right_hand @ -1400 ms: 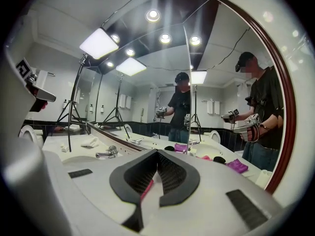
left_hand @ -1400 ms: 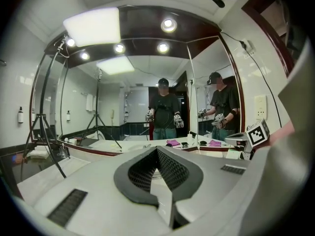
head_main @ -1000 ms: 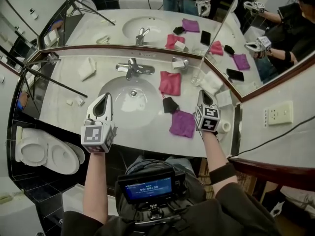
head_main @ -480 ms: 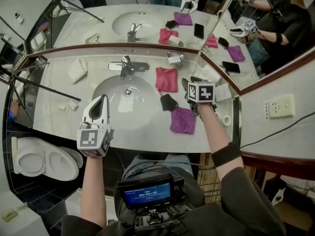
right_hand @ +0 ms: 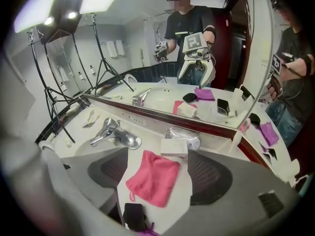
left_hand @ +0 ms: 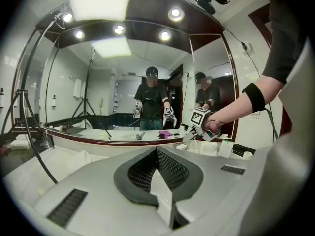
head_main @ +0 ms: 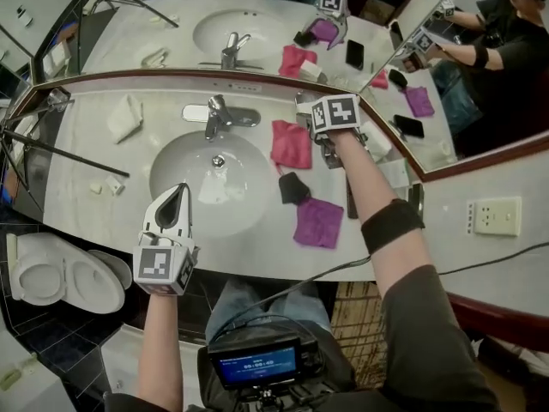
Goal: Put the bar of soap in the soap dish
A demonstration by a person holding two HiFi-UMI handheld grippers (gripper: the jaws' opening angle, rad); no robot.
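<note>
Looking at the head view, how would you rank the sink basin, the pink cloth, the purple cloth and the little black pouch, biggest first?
1. The sink basin is clearly the largest.
2. The purple cloth and the pink cloth look about alike, too close to rank.
3. The black pouch is the smallest.

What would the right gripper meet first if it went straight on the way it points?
Probably the soap, centred ahead of the right gripper, whose jaws have just been opening, gripping nothing. The pink cloth lies nearer, lower between them, so depth is uncertain.
</note>
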